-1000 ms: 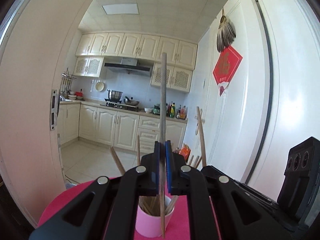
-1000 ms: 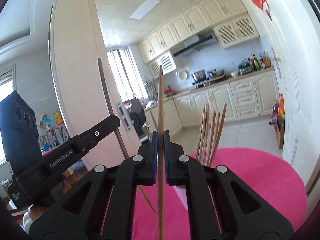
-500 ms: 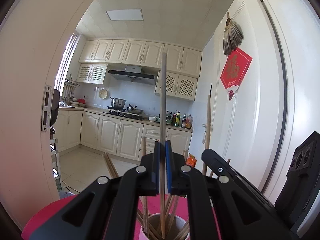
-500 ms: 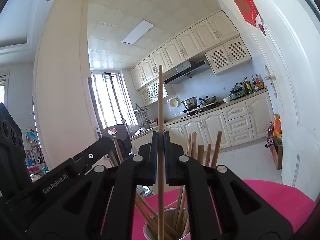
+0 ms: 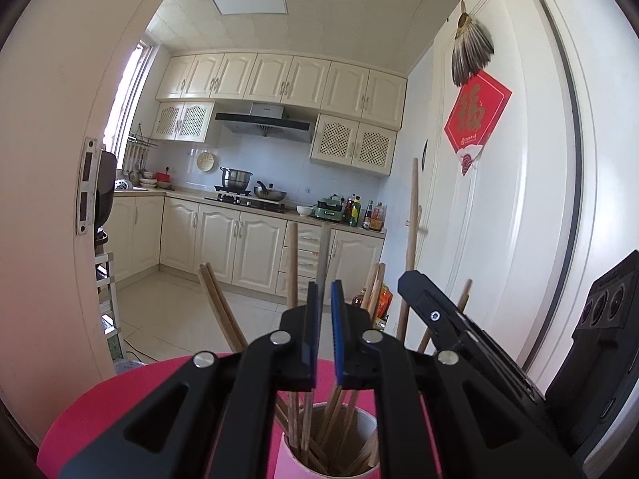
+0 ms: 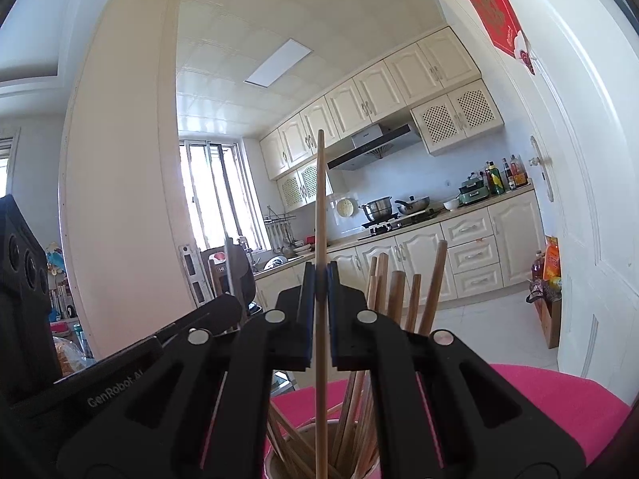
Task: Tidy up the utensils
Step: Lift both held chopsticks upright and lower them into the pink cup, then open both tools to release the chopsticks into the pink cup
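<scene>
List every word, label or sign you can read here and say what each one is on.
"GenRobot.AI": on the arm of the left gripper, seen from the right wrist.
"福": large gold character on the red door hanging.
Small print under that character: too small to read.
Labels on the counter bottles: too small to read.

One pink cup (image 5: pixel 291 457) stands on one pink desk (image 5: pixel 120 399). Two hand-held grippers show, the left hand-held gripper (image 5: pixel 324 299) and the right hand-held gripper (image 6: pixel 320 279). About ten chopsticks (image 6: pixel 433 283) fill the cup.
</scene>
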Demonstrator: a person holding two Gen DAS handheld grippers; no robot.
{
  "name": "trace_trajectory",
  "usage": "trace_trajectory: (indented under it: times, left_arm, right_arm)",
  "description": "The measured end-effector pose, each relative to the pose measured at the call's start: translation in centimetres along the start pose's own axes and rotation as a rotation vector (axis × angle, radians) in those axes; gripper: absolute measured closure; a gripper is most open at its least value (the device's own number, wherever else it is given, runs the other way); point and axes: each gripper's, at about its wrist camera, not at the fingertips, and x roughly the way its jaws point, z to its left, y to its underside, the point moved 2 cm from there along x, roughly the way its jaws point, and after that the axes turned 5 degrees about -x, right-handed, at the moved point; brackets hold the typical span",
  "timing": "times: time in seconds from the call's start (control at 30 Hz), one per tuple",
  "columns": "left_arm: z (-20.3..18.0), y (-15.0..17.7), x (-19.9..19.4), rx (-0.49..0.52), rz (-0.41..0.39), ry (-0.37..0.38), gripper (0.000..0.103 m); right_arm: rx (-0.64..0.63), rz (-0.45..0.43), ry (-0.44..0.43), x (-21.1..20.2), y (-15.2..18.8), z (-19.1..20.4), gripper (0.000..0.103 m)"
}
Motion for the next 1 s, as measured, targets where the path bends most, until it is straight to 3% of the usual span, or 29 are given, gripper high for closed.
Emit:
trace_trajectory:
  times: [0.07,0.17,0.53,0.93,1.0]
  left_arm:
    - [-0.1,-0.1,-0.2,0.005,-0.002,-0.001,0.094]
    - [-0.1,-0.4,-0.9,0.001,-0.012,0.001,0.081]
    - [1.1,-1.1,-3.5,-0.025,-0.019,-0.017,0.075]
    - [2.5,-0.5,-5.4,-0.024,0.025,-0.080,0.057]
    - [2.4,-0.3,-5.6,-0.010,0.029,-0.089,0.054]
  right_arm:
    - [0.000,0.002,-0.002,0.0,0.0,0.0,0.097]
    - [-0.004,0.009,-0.001,-0.1,0.1,-0.1,0.097]
    - [-0.046,0.078,0.002,-1.4,1.2,0.5,0.097]
    - [-0.078,0.184,0.020,-2.9,2.8,1.8,0.096]
    - [-0.086,0.194,0.037,-3.2,2.9,2.0,0.089]
